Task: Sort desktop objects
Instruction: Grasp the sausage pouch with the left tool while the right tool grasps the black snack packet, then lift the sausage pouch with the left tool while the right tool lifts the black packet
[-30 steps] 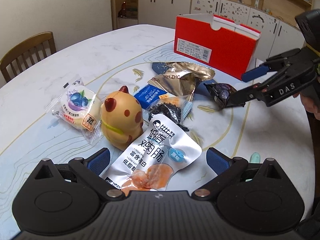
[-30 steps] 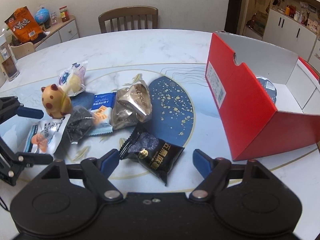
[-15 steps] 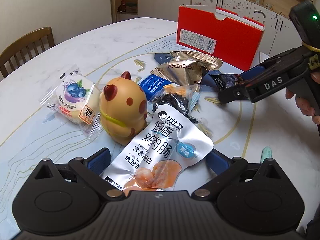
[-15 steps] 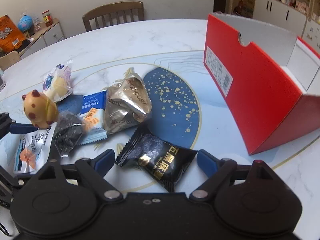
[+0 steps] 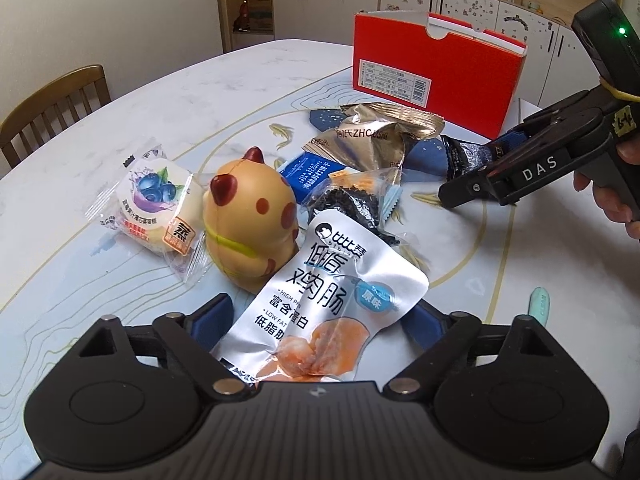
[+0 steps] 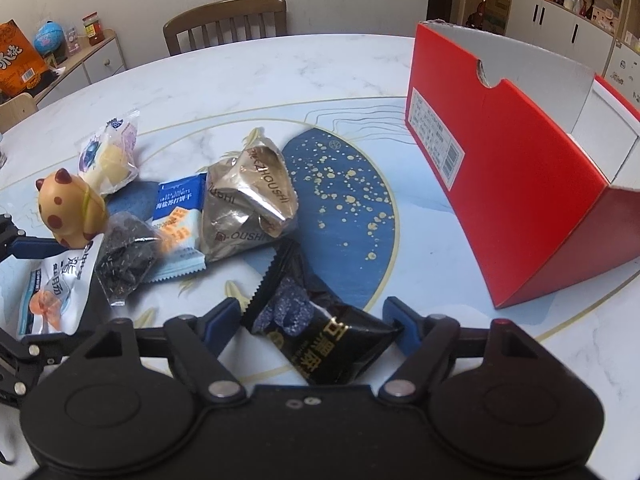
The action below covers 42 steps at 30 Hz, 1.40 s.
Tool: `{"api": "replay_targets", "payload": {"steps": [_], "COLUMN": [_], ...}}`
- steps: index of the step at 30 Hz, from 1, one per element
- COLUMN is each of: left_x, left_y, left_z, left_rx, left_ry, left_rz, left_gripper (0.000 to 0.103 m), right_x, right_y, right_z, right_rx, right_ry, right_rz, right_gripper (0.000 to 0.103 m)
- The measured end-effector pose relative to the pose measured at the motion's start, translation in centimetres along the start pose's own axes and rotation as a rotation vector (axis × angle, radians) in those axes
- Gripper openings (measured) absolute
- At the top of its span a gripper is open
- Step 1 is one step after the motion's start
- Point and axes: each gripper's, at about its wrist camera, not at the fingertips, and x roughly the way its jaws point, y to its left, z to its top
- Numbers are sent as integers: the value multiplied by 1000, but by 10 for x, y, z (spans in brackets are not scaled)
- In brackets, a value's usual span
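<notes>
My left gripper (image 5: 316, 320) straddles a silver sausage packet (image 5: 332, 292). Its jaws are closing, and both pads stand right at the packet's edges without a clear squeeze. My right gripper (image 6: 312, 316) is closing on a black snack packet (image 6: 320, 332), with its pads touching both ends. In the left wrist view the right gripper (image 5: 476, 164) has the black packet (image 5: 464, 156) tilted up between its fingers. An open red box (image 6: 500, 200) stands on the table to the right.
The pile between the grippers holds a tan spotted toy (image 5: 248, 220), a blueberry bun packet (image 5: 156, 200), a blue biscuit packet (image 5: 308, 172), a clear packet of dark bits (image 5: 348, 204) and a gold foil packet (image 5: 372, 140). A wooden chair (image 6: 228, 20) stands behind the table.
Both pairs of jaws have narrowed. The right gripper has sunk around the black packet, which now sits turned between its pads. The silver packet now fills the left gripper's gap.
</notes>
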Motion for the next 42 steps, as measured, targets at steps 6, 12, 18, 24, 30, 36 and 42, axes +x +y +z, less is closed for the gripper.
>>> {"api": "replay_targets", "payload": {"steps": [6,12,18,24,30,36,42], "left_x": [-3,-7,-13,-24,-35,-48,-61], "left_y": [-3,-7,-10,-12,-17,-26,-37], "left_z": [2,1,-2,-4,-3,5,22], "left_rx": [8,2,-12,-41,-77,-100,-110], "left_ry": [-6,-1,-1,-7,-5,-22,-44], "left_rz": [-1,7,14,29,46,57,80], "left_gripper": [70,65,63,62,62,62,62], "right_x": [-5,-13,-19,-30,-43,-55,-73], "right_y": [-3,-4,-6,-10,-15,-21,-24], "right_z": [1,0,-1,-2,-3,-4,-3], "right_rx": [4,-8,-23,-30,-25,-21,-16], "right_ry": [-13,-21,-10,-26,-44,-64,-88], "right_rz": [23,40,55,61,68,63,64], "right_gripper": [61,50,31,30,30,30,30]}}
